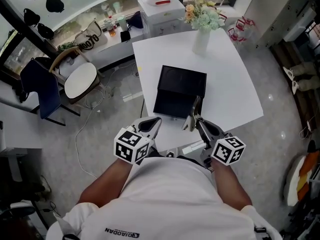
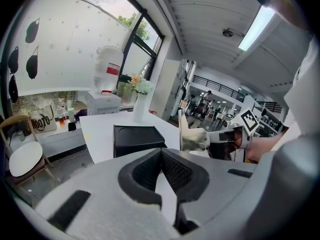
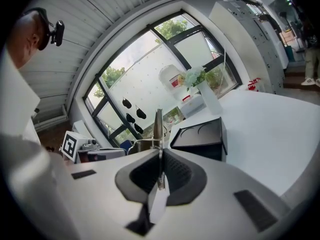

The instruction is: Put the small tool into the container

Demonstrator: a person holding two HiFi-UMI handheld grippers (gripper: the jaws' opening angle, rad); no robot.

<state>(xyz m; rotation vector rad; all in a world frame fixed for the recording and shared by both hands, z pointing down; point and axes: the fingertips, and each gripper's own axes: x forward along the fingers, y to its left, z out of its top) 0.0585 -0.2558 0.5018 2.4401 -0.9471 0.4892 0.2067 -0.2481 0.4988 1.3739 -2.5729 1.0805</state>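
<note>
The person's white shirt (image 1: pixel 170 199) fills the bottom of the head view, with both forearms reaching forward from it towards a black container (image 1: pixel 180 91).

The white table (image 1: pixel 235 84) is the largest thing there. The container lies flat on it, open side up, close to the table's near edge. A round-seated chair (image 1: pixel 80 80) stands on the floor well to the left of the container. Beyond the container's far right corner is a white vase (image 1: pixel 201 41) of pale flowers (image 1: pixel 202 16), upright and clear of the container.

The left gripper (image 1: pixel 156 121) sits just short of the container's near left corner. Its jaws are together with nothing between them, and its marker cube (image 1: pixel 131 146) lies on the side towards the person. The right gripper (image 1: pixel 196 121) is at the container's near right corner, with its own cube (image 1: pixel 228 150) behind it.

The right gripper's jaws are clamped on the small tool (image 1: pixel 193 111), a thin metal piece. In the right gripper view the tool (image 3: pixel 158 126) stands straight up out of the closed pads, with the container just beyond it to the right. From the left gripper's side the tool (image 2: pixel 192 136) shows to the right of the container (image 2: pixel 137 136). It is held in the air at the container's near edge and is not inside it.
</note>
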